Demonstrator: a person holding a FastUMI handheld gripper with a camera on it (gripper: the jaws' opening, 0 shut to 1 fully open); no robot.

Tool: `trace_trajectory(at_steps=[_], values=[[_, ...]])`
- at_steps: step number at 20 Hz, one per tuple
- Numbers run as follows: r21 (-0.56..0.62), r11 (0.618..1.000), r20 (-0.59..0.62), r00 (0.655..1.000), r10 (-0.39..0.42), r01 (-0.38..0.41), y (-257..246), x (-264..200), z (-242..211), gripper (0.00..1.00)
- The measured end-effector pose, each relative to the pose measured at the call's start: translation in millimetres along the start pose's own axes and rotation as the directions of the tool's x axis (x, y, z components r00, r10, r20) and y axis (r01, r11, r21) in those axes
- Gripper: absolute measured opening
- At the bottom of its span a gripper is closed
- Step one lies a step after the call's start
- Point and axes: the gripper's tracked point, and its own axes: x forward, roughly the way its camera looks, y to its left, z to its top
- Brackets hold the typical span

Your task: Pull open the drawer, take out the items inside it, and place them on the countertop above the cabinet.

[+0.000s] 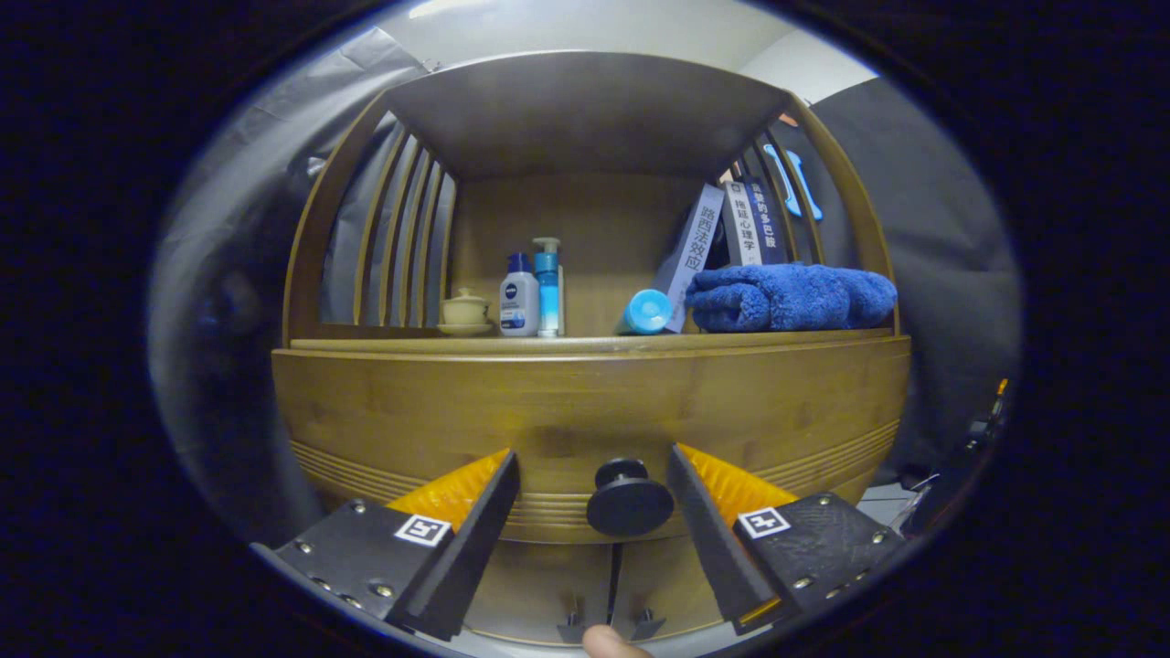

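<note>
I am holding my gripper level with the drawer front, fingers spread wide and pressing on nothing, so that the round knob is sitting between them with a gap on each side, ready for a squeeze and a straight pull toward me. The drawer is sitting flush in the cabinet, so its contents are hidden. On the countertop above, a lidded cup, two bottles, a lying tube, books and a folded towel are standing far behind the edge, so this fits either a closed drawer awaiting opening or one emptied and shut.
</note>
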Motion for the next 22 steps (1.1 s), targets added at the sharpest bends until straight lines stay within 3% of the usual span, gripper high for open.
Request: trace_trajectory(at_steps=[6, 14, 19, 22], values=[[-0.007, 1.0, -0.044, 0.999, -0.005, 0.005, 0.8, -5.7, 14.5, 0.98], [-0.037, 0.999, 0.029, 0.999, -0.023, 0.024, -7.3, -76.2, 116.1, 0.98], [-0.04, 0.995, 0.096, 0.992, -0.086, 0.09, -26.0, -133.6, 192.3, 0.98], [-0.067, 0.992, 0.073, 0.992, -0.1, 0.105, -33.1, -169.0, 220.4, 0.98]])
